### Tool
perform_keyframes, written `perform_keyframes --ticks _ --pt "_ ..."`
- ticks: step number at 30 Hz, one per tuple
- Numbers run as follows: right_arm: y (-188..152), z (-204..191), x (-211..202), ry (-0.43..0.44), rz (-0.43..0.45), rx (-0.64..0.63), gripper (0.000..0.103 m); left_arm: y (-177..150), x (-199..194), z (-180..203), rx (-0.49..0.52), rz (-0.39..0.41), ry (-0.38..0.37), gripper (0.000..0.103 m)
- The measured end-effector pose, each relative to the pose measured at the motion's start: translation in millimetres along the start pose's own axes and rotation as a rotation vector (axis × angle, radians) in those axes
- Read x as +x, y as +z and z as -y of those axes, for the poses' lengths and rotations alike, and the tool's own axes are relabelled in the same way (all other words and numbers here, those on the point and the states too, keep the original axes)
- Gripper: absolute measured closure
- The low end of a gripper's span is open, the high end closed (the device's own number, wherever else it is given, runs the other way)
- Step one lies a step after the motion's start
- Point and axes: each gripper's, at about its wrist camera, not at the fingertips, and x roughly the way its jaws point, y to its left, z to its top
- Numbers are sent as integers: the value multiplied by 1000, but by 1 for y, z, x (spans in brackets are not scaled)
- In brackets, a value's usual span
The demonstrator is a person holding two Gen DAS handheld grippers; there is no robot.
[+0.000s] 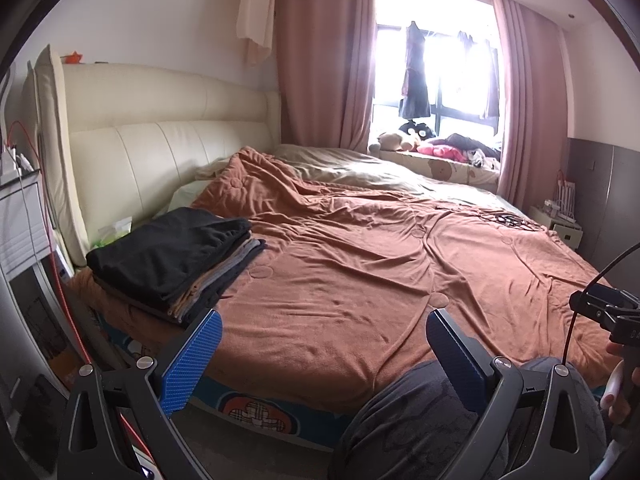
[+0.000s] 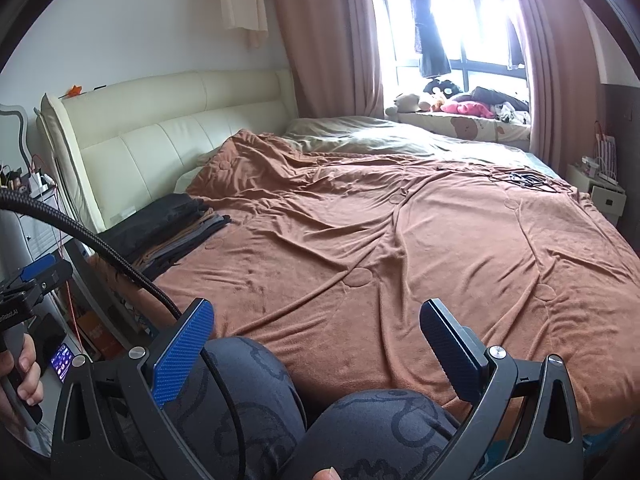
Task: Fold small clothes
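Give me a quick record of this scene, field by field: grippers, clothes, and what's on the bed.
left gripper: jaws open, empty, above the bed's near edge
right gripper: jaws open, empty
folded clothes stack: black piece on top, near the headboard
blanket: brown, wrinkled, covers the bed
loose clothes to fold: none visible

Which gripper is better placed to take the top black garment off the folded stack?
Left, probably. In the left wrist view the left gripper is open, and the folded stack lies just beyond its left finger. In the right wrist view the right gripper, also open, sees that stack far off to the left.
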Motion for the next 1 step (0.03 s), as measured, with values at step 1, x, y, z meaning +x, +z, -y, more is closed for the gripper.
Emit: perform_keyframes --ticks 1 --pt "0 1 -3 -3 2 0 0 1 -1 0 2 -1 -6 0"
